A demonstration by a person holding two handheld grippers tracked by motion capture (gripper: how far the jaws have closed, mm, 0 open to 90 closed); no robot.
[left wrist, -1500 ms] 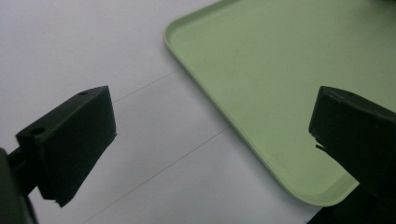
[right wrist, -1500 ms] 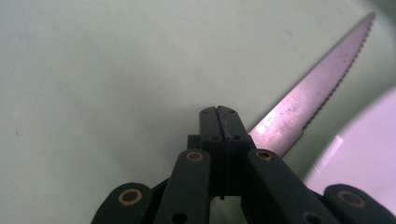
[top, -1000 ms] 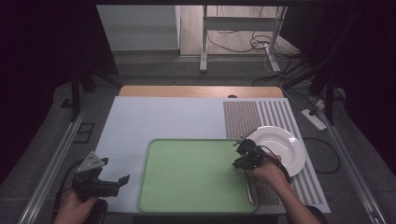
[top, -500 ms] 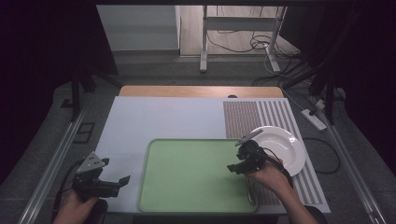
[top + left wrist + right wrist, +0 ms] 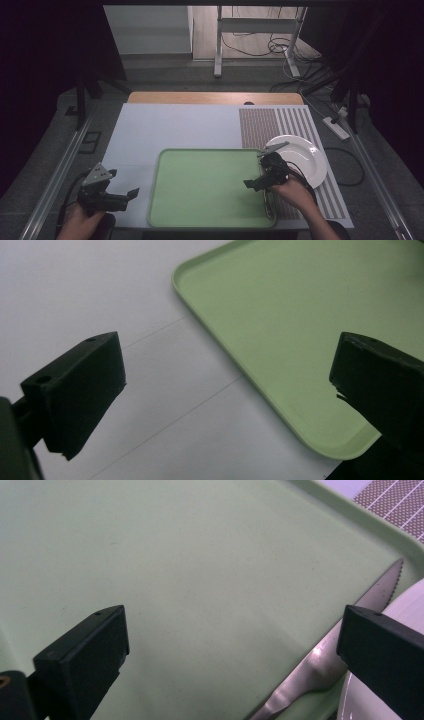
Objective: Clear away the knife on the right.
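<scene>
A green tray [image 5: 210,187] lies on the near part of the white table mat [image 5: 165,125], and a white plate [image 5: 300,155] sits just beyond its right edge on the striped, dotted part of the mat [image 5: 280,125]. A serrated knife [image 5: 320,665] lies inside the tray along its right rim, blade pointing away from the person, close beside the plate's edge. The right gripper [image 5: 260,180] hovers over the right side of the tray, its jaws spread wide with nothing between them; in the right gripper view the knife lies just past its right-hand jaw, not touched. The rest of the tray floor is bare, so nothing blocks the way to the knife except the tray rim and the plate close beside it. The left gripper [image 5: 122,197] rests off the tray's left edge over the mat, jaws also spread and empty, the tray's near corner showing between them. Compared with a second ago, the right gripper's jaws, then pressed nearly together, have just been opening, and the hand has shifted only slightly; the left hand, tray and plate lie as before.
</scene>
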